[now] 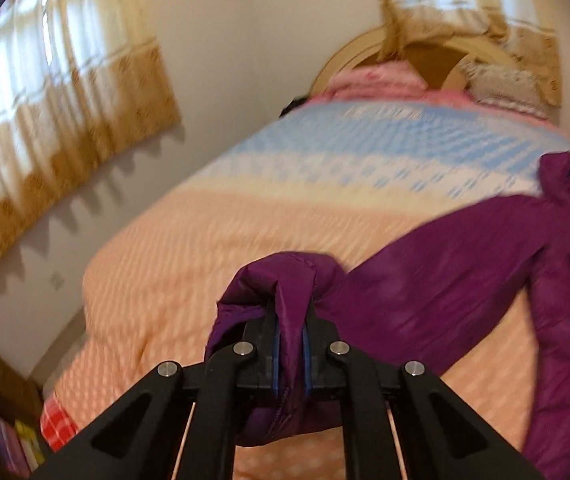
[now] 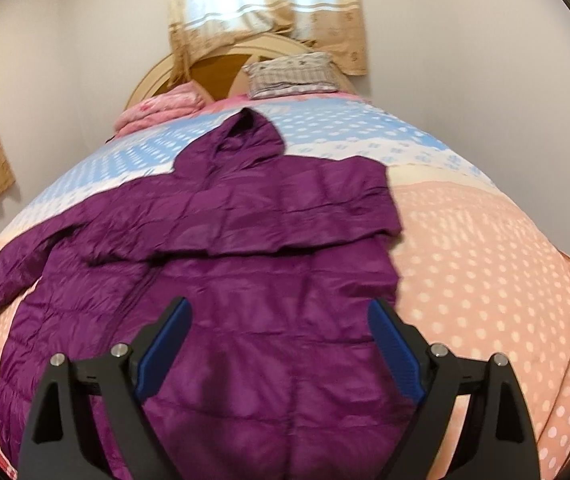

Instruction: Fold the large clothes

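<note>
Main risk: slick puffy sleeve (image 1: 425, 276) slips from the pinch, or drags the purple jacket (image 2: 245, 248) askew on the bed (image 2: 485, 248), undoing the folded right sleeve. Left gripper (image 1: 291, 336) is raised above the bed's left side, fingers pressed tight on bunched sleeve end. Right gripper (image 2: 281, 340) hovers over the jacket's lower body, fingers spread wide, holding nothing.

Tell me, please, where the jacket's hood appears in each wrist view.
Left wrist view: the hood sits at the far right edge, over the blue part of the bedspread.
Right wrist view: it lies at upper centre, pointing toward the headboard.
Shared landmark: the pink folded blanket.
</note>
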